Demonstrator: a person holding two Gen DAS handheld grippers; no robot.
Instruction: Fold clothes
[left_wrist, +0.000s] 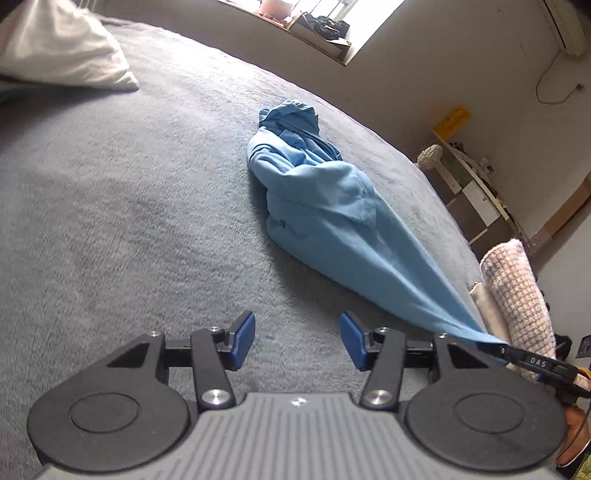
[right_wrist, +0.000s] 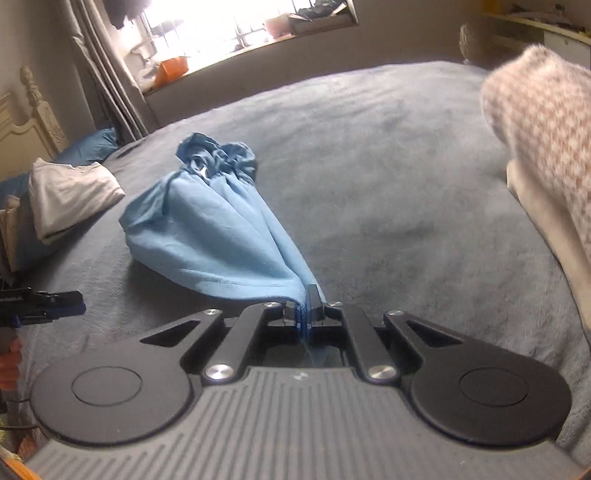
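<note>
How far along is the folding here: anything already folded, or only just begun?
Early stage. Done: nothing folded on the blue garment, which lies bunched on the grey bed. In hand: the right gripper is shut on one corner of it, pulling the cloth taut. The left gripper is open and holds nothing. Left: spreading it flat and every fold.

A: What can't you make out?

B: The blue garment (right_wrist: 207, 225) is bunched up, so I can't tell its type. Its pinched corner vanishes between the right gripper (right_wrist: 303, 317) pads.

A: Anything cut off?

B: The white pillow (left_wrist: 62, 48) runs off the far-left edge. The checkered fabric (right_wrist: 546, 140) on the right is blurred and clipped. Items on the windowsill (left_wrist: 317, 29) are blown out, unreadable.
</note>
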